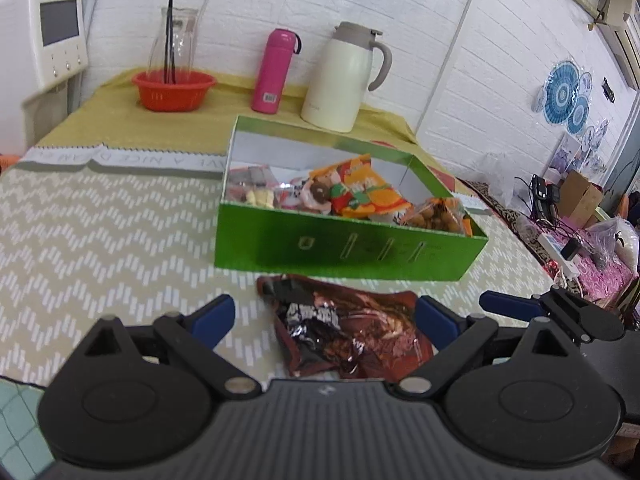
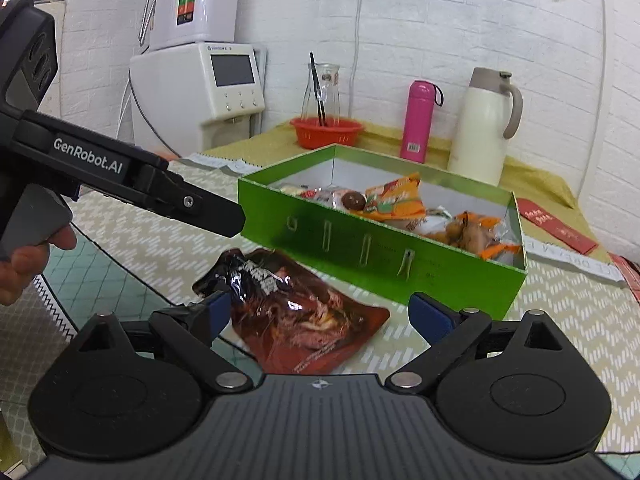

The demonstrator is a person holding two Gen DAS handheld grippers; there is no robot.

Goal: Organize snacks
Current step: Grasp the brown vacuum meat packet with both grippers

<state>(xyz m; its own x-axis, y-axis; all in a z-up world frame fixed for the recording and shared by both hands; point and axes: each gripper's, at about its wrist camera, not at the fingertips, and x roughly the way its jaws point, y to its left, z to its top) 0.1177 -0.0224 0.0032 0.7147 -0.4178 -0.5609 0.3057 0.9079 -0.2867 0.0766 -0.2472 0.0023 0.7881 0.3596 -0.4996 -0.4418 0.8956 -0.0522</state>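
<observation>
Dark red foil snack packet [image 1: 352, 330]: lies flat on the table, just in front of the green box [image 1: 340, 246]; its near edge is cut off behind the tong bodies in both views, and its print is too crumpled and glossy to read. Left tongs [image 1: 326, 318]: fingers spread wide to either side of the packet, gripping nothing; whether the right-hand blue pad [image 1: 436, 320] touches the packet edge cannot be told. Right tongs [image 2: 320, 312]: likewise spread wide over the same packet, holding nothing; the left pad [image 2: 218, 308] overlaps the packet's dark corner, contact unclear. Green box: open-topped, white inside, holding several snack packs [image 1: 352, 192], orange, red and clear wrappers, individual labels unreadable. Table [image 1: 100, 232]: pale cloth with white zigzag dashes, a mustard-yellow cloth [image 1: 116, 120] at the far end, a lettered strip between them only partly legible. Far end: red basket [image 1: 174, 90] with a glass carafe holding dark sticks, pink flask [image 1: 276, 70], cream jug [image 1: 346, 78]. White brick-pattern wall behind. Left view only: blue paper fans [image 1: 564, 96] on the wall, cluttered side surface with cables. Right view only: a hand [image 2: 28, 260] holding the left tongs' handle, a white water dispenser [image 2: 200, 100], a red envelope [image 2: 556, 228] beyond the box.
</observation>
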